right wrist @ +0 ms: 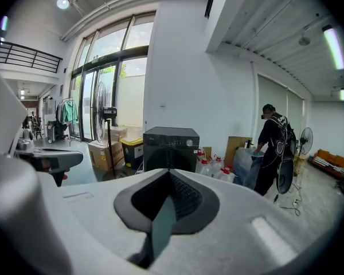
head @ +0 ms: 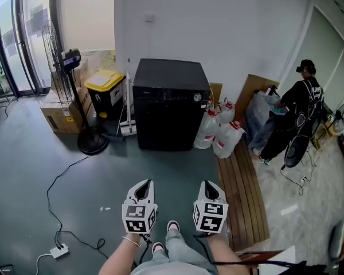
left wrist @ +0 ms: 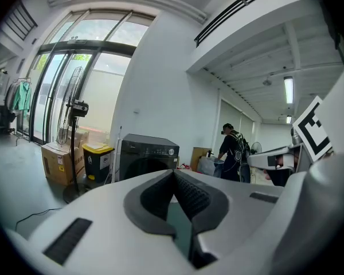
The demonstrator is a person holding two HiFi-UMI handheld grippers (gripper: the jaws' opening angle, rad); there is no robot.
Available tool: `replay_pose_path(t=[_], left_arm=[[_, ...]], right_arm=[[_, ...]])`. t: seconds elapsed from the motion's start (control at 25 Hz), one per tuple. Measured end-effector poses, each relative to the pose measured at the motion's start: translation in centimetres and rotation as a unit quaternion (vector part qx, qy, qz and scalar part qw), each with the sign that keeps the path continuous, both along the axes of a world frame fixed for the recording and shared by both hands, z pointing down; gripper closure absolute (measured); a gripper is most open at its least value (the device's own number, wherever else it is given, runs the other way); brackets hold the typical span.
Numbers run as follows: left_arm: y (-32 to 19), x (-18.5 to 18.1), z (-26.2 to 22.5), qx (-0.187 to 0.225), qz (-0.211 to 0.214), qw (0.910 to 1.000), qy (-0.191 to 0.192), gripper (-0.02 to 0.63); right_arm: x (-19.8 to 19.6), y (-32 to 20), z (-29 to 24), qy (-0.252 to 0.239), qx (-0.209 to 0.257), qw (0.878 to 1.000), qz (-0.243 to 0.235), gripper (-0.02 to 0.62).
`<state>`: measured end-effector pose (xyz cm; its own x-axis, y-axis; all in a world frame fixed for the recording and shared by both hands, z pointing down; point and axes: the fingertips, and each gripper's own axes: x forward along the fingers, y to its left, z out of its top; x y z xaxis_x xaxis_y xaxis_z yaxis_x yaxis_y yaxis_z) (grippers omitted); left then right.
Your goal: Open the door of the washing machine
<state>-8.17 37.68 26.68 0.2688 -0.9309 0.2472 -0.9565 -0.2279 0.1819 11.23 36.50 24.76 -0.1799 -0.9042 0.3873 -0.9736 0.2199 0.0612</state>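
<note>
The black front-loading washing machine (head: 171, 105) stands against the white wall, its door closed; it also shows far ahead in the left gripper view (left wrist: 146, 156) and the right gripper view (right wrist: 171, 148). Both grippers hang well short of it over the grey floor, pointing toward it. My left gripper (head: 144, 183) is shut with nothing in it, its dark pads meeting at the tip (left wrist: 173, 173). My right gripper (head: 211, 185) sits beside it, also shut and empty (right wrist: 169, 173).
A yellow-lidded bin (head: 105, 90), a standing fan (head: 74, 96) and cardboard boxes (head: 60, 116) stand left of the machine. Water jugs (head: 218, 130) crowd its right side. A person in black (head: 292, 119) bends over bags at the right. A cable and power strip (head: 58, 250) lie at the lower left.
</note>
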Motion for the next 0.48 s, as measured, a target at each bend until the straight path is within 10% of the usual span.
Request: replay_pose_path(t=[0.48], left_arm=[[-6.7, -0.4, -0.9, 0.014, -0.005, 0.9999, -0.008, 0.601]], right_arm=[[-0.5, -6.9, -0.5, 0.007, 0.012, 1.000, -0.003, 0.591]])
